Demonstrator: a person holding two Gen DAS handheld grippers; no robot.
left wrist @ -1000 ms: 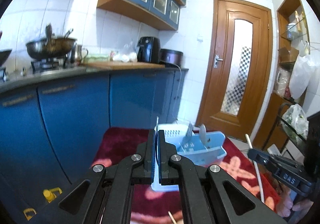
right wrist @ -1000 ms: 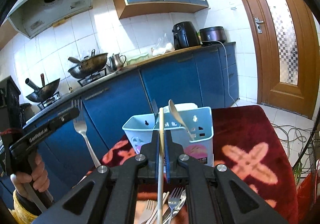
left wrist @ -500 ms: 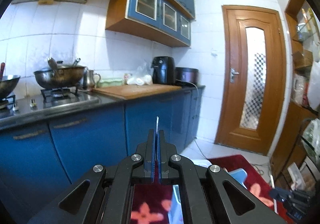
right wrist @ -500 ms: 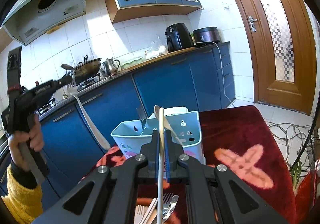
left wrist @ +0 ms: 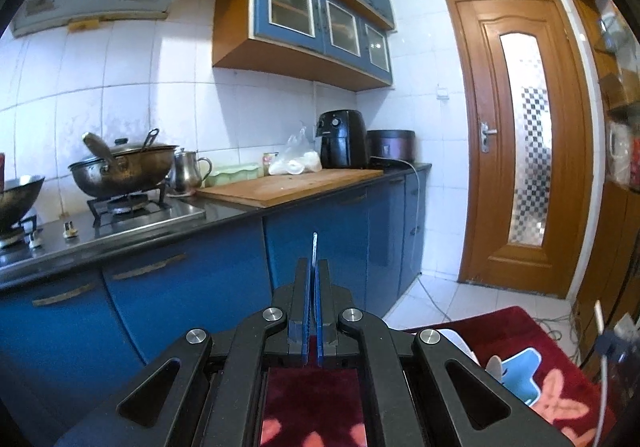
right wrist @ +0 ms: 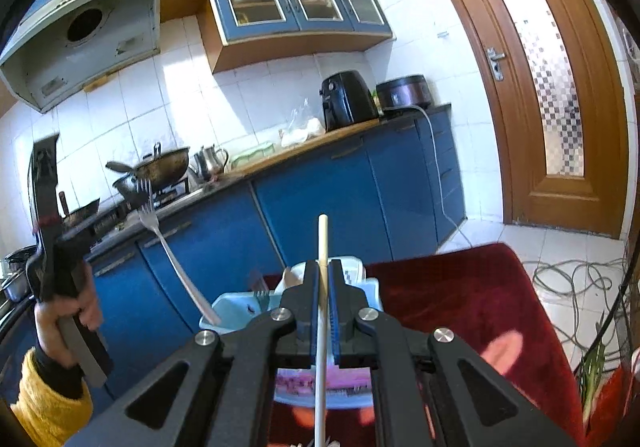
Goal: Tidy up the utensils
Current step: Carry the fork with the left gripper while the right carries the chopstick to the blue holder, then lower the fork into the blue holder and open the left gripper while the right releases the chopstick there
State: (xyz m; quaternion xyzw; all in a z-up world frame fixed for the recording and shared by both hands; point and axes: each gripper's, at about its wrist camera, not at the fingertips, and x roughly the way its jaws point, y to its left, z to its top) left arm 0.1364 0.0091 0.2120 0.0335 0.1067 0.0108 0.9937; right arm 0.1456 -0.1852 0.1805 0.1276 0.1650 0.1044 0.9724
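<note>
My left hand-held gripper (right wrist: pixel 100 223) pinches a fork (right wrist: pixel 168 247) above the blue caddy (right wrist: pixel 232 309) at 12 o'clock; my right hand-held gripper (right wrist: pixel 323 279) clamps a chopstick (right wrist: pixel 322 247) upright for slotting in

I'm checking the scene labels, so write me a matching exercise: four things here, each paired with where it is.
Things:
1. fork
2. chopstick
3. blue caddy
4. air fryer

Places:
A. on the counter
B. clamped in the right gripper
C. on the red cloth
D. clamped in the left gripper

Pairs: 1-D, 2-B, 3-C, 4-A
</note>
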